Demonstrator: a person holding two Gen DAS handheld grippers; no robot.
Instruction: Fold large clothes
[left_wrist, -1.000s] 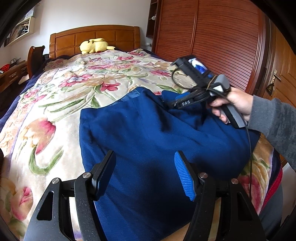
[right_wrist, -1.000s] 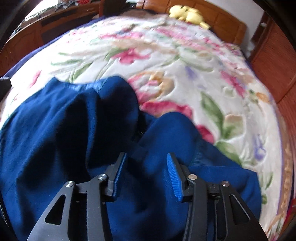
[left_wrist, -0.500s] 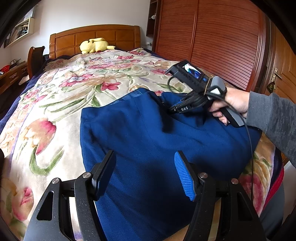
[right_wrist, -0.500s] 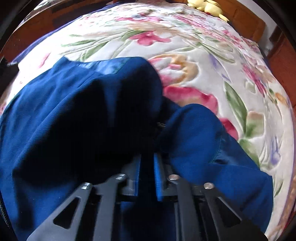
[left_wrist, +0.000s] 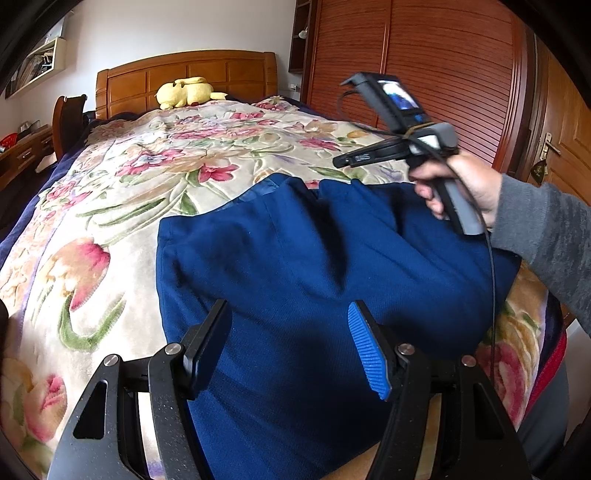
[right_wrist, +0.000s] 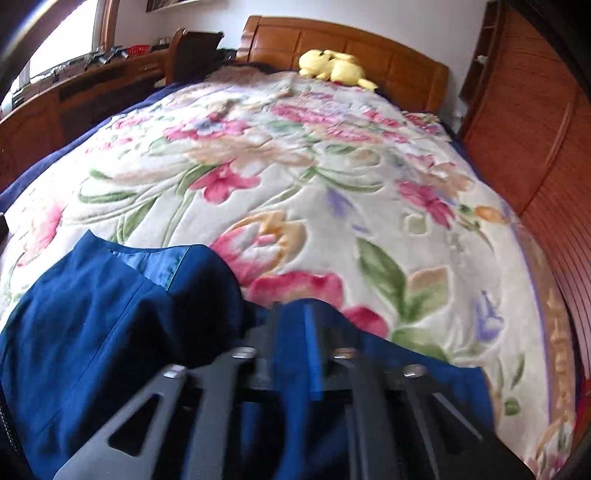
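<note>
- Bed (left_wrist: 110, 206): my working surface, covered by a cream floral quilt; a wooden headboard (left_wrist: 184, 79) stands at its far end, with a yellow plush toy (left_wrist: 186, 92) lying just before it.
- Room: a slatted reddish wooden wardrobe (left_wrist: 424, 66) runs along my right; a door with a brass handle (left_wrist: 548, 147) stands beyond it.
- Blue garment (left_wrist: 295, 266): it lies spread on the near part of the bed, with a satin-lined edge turned up at its far side.
- My left claw (left_wrist: 291, 347): released, its jaws wide apart and hovering over the garment, nothing between them.
- My right claw (right_wrist: 291, 354): blurred in its own view; the jaws are nearly together with blue cloth showing between them, so it appears clenched on the garment.
- Writing: small white marks on the right claw's body are too small to read.
- Left view only: my right hand (left_wrist: 461, 184) on the handle, the grey sleeve and the lit screen.
- Right view only: a long wooden desk (right_wrist: 74, 88) under a window.
</note>
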